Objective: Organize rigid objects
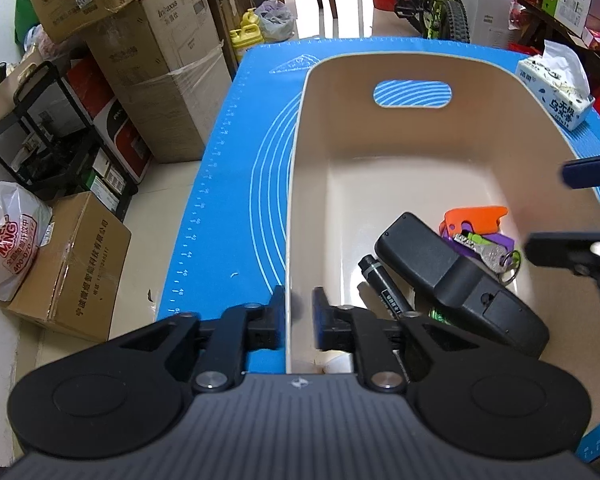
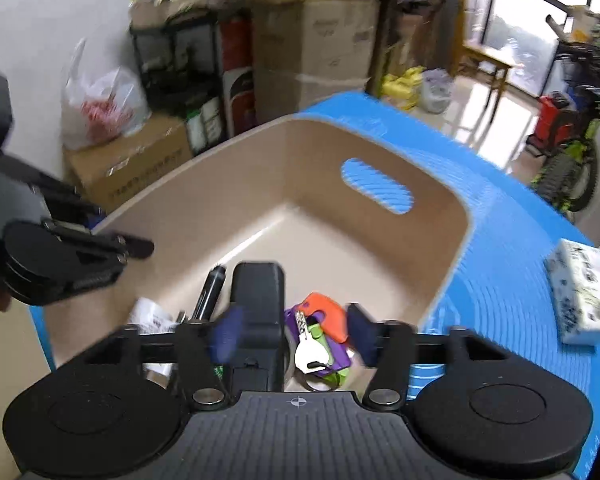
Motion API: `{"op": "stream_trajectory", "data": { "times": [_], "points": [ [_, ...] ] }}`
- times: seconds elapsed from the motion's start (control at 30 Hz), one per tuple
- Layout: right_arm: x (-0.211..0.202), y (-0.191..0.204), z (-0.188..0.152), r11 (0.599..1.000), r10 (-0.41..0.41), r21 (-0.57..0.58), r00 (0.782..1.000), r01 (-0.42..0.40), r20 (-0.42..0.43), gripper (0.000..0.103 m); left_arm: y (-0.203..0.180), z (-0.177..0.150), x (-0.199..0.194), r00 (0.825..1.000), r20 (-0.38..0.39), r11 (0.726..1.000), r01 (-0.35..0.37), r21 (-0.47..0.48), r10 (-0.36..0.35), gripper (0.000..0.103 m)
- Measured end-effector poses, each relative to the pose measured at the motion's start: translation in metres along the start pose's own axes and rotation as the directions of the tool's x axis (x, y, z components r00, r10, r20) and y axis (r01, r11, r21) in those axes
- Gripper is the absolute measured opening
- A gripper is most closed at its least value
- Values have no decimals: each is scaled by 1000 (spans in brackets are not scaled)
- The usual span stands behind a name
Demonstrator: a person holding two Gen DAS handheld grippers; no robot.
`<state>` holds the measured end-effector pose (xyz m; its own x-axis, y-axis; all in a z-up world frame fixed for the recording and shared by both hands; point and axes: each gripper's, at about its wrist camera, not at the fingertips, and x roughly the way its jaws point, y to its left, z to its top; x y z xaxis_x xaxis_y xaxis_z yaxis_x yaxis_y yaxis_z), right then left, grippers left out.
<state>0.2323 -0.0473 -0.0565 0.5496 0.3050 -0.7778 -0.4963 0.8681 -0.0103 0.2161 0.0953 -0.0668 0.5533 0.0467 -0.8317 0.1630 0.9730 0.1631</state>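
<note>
A beige plastic bin (image 1: pixel 380 72) stands on a blue mat (image 1: pixel 236 168). In it lie a black remote-like device (image 1: pixel 452 276), a black marker (image 1: pixel 384 288), a silver key on a ring (image 1: pixel 488 254) and orange and purple plastic pieces (image 1: pixel 476 216). My left gripper (image 1: pixel 299 312) straddles the bin's near left wall, one finger outside and one inside, shut on it. My right gripper (image 2: pixel 292 336) is open and empty above the bin's contents; the device (image 2: pixel 256 300), key (image 2: pixel 308 352) and orange piece (image 2: pixel 328 316) lie under it. It also shows in the left wrist view (image 1: pixel 580 212).
A tissue pack (image 1: pixel 556 92) lies on the mat at the far right of the bin, also in the right wrist view (image 2: pixel 584 292). Cardboard boxes (image 1: pixel 160 80), a black rack (image 1: pixel 60 132) and a plastic bag (image 1: pixel 12 240) stand on the floor left of the table.
</note>
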Motion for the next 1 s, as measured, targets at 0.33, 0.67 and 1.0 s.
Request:
{"op": "stream_trajectory", "data": {
  "times": [0.33, 0.67, 1.0],
  "points": [
    [-70, -5, -26, 992, -78, 103, 996, 74, 33, 83, -13, -1, -50, 996, 91, 1000, 20, -12, -19, 72],
    [-149, -1, -45, 969, -166, 201, 979, 141, 115, 92, -35, -18, -104, 989, 142, 998, 51, -30, -46, 85],
    [-205, 11, -77, 942, -227, 285, 961, 175, 160, 92, -45, -42, -150, 983, 180, 998, 44, -39, -37, 86]
  ]
}}
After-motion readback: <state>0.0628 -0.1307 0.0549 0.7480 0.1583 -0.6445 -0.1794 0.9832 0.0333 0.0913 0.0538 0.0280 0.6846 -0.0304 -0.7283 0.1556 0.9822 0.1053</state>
